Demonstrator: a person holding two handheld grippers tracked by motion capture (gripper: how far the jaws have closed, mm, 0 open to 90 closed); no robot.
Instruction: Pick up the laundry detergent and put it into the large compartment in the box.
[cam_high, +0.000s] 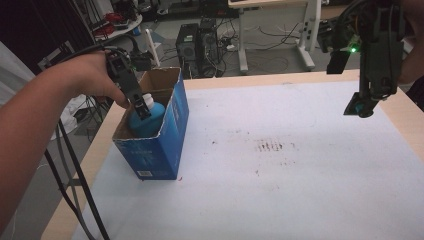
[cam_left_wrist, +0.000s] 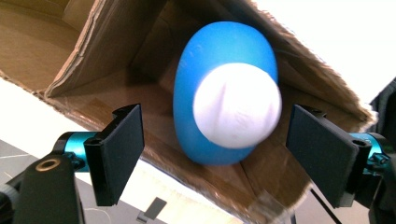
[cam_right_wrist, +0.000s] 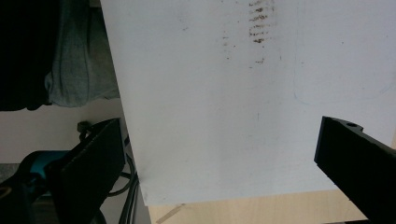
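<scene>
Blue bottle left standing in the open carton at the desk's left edge

On the desk (cam_high: 300, 165), the blue carton (cam_high: 172, 135) is seen open-topped; the blue bottle (cam_high: 150, 117) stands inside, long axis upright, white cap (cam_left_wrist: 237, 105) pointing up. The left gripper (cam_high: 141, 106) is held above it, fingers (cam_left_wrist: 119, 154) parted, clear of the bottle. The right gripper (cam_high: 361, 106) is held far right, fingers apart and empty.

A blue plastic bottle (cam_left_wrist: 219, 88) has a white cap (cam_left_wrist: 237, 105); the open cardboard box (cam_high: 172, 127) is blue outside, brown inside.
</scene>
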